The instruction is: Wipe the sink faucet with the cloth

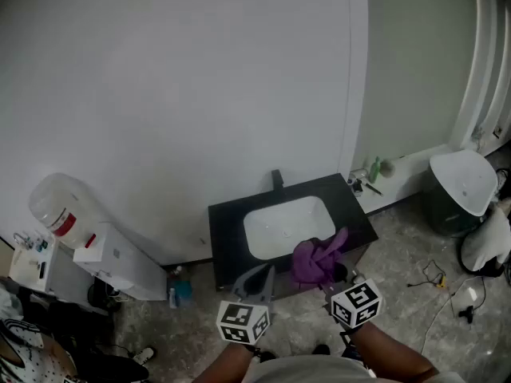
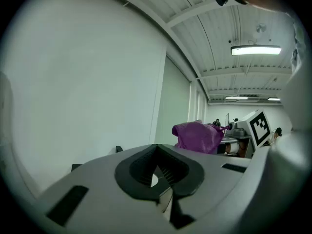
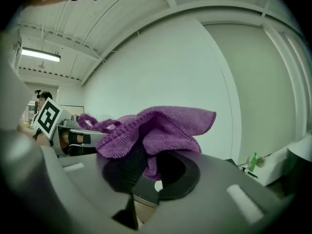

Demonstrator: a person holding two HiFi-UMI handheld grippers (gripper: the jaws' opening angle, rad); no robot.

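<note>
Overhead, a pale wall [image 1: 200, 78] fills most of the head view, and at its foot stands a black counter [image 1: 227, 218] with a white sink basin [image 1: 279, 226] set into it. Left of the counter is a white water dispenser [image 1: 120, 258] with a clear jug on top, and to the right a dark bin [image 1: 459, 186] with a white lid. The left gripper [image 1: 259, 276] hovers over the counter's near edge, its jaws closed together with nothing between them. Beside it, the right gripper [image 3: 146, 162] is clamped on a purple cloth [image 1: 315, 259], which bunches up above the jaws and hangs over the basin's near right corner. The dark faucet [image 1: 277, 179] stands at the back of the basin, well apart from the cloth. A small green bottle [image 1: 374, 170] sits on the ledge right of the counter
</note>
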